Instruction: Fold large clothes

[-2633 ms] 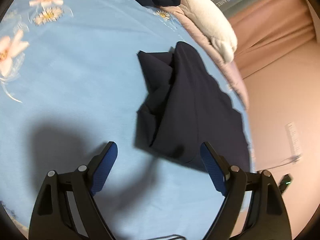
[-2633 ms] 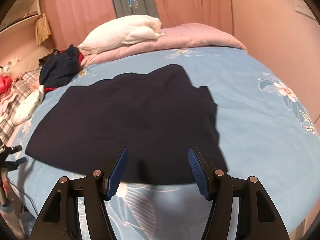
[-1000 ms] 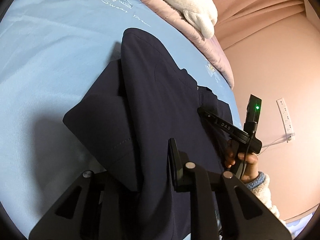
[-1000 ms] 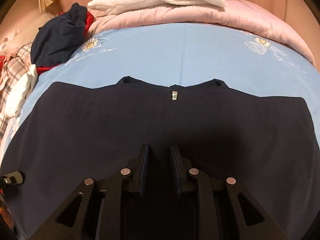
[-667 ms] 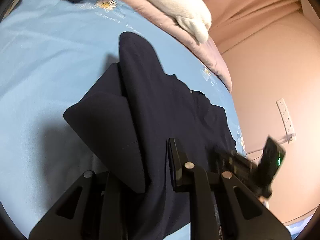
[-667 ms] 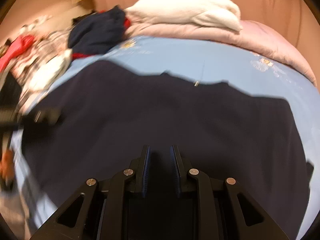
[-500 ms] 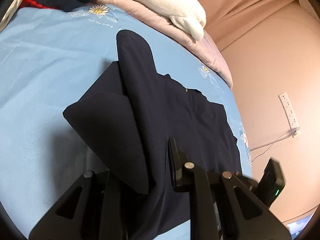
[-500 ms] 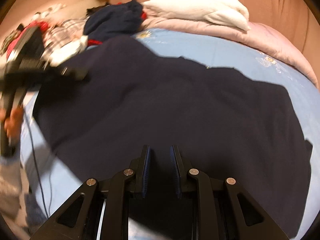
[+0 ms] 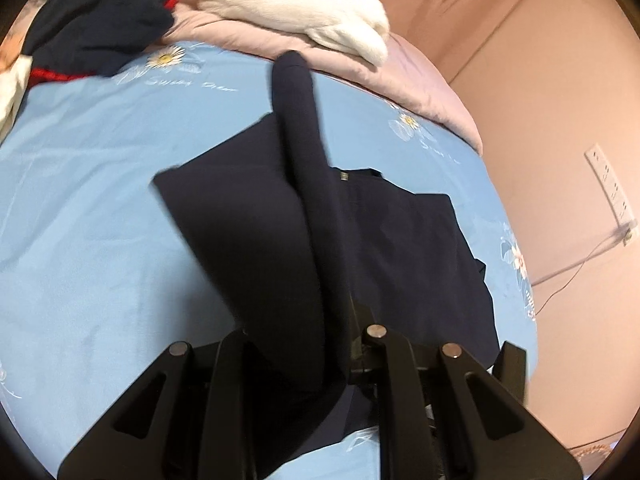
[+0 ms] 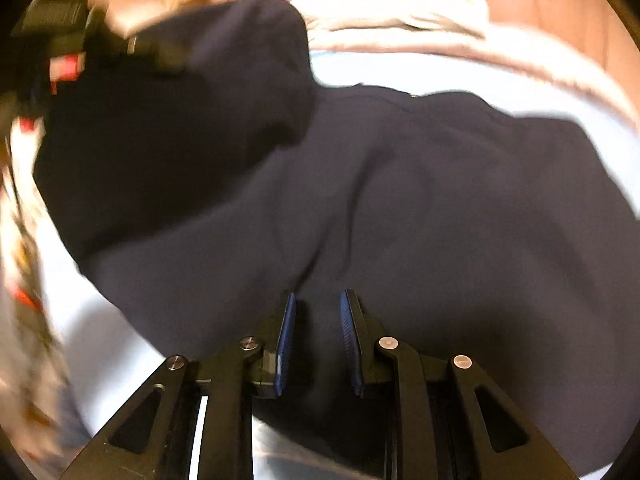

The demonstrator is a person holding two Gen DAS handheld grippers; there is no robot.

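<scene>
A dark navy garment lies spread on the blue bed sheet. My left gripper is shut on one edge of it and holds that edge raised, so a long fold of cloth drapes from the jaws and hides the left finger. In the right wrist view the garment fills the middle, with the raised fold blurred at upper left. My right gripper hovers low over the cloth. Its jaws are opening, the blue pads stand apart, and the cloth lies under the gap without being pinched.
A white pillow rests on a pink quilt at the bed's far end. A pile of dark clothes sits at the far left. A wall socket with a cable is on the pink wall to the right.
The left gripper has risen and carried the garment's edge up and across, so the fold stands taller. The right gripper's pads have parted from the cloth that they pinched.
</scene>
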